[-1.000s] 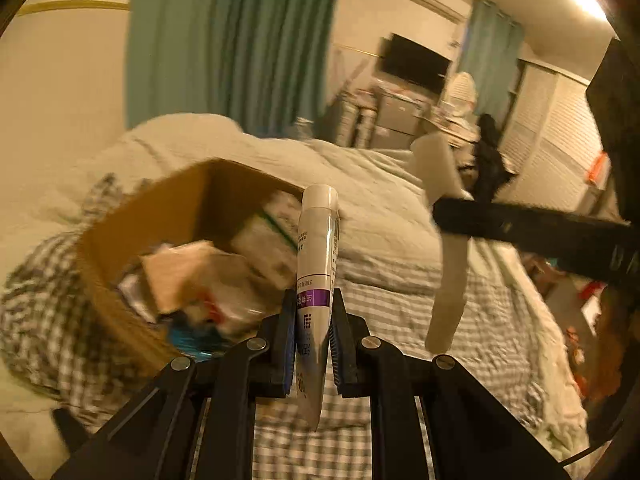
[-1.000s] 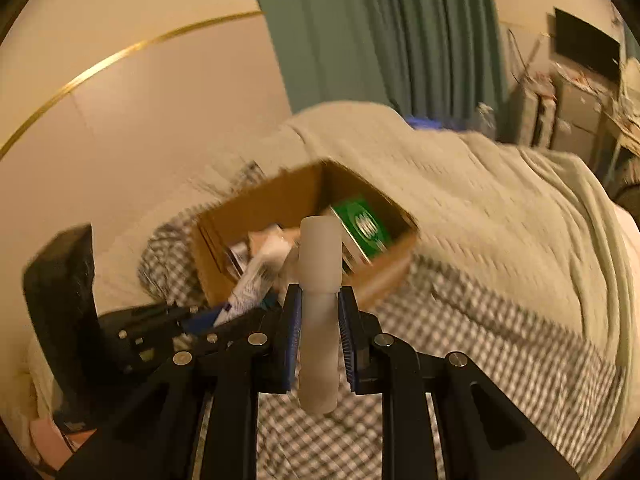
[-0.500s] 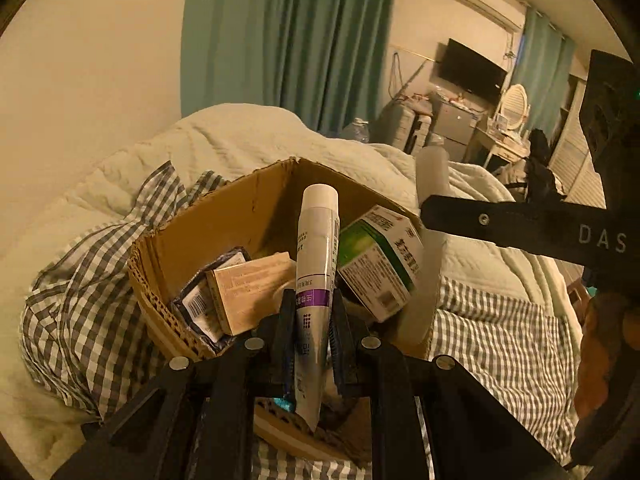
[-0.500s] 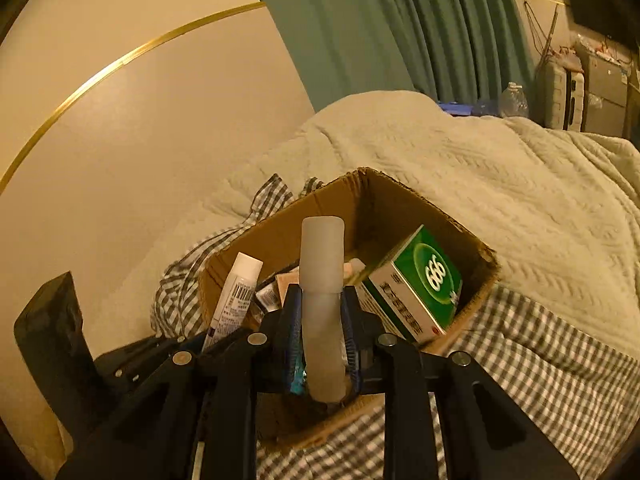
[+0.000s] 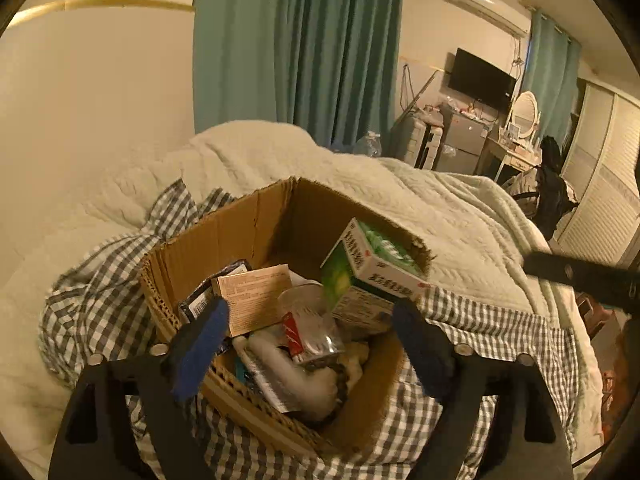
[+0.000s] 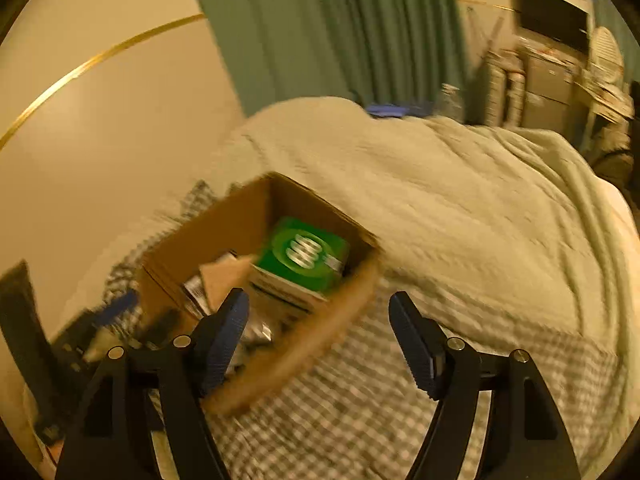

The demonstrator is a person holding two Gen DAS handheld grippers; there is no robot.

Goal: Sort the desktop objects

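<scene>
Left wrist view: cardboard box (image 5: 256, 236) crammed, green carton (image 5: 372, 268) tilted inside; left claw (image 5: 310, 344), right claw (image 6: 318, 340) spread, empty.

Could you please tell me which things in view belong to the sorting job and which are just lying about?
Part of the job:
cardboard box
green carton in the box
tan carton in the box
white tube in the box
left hand-held gripper, open
right hand-held gripper, open

Just lying about:
checked cloth
quilt
curtain
television

We see teal curtains (image 5: 304, 48), a wall television (image 5: 480, 79), and a cream quilt (image 5: 420, 200) over the bed.
</scene>
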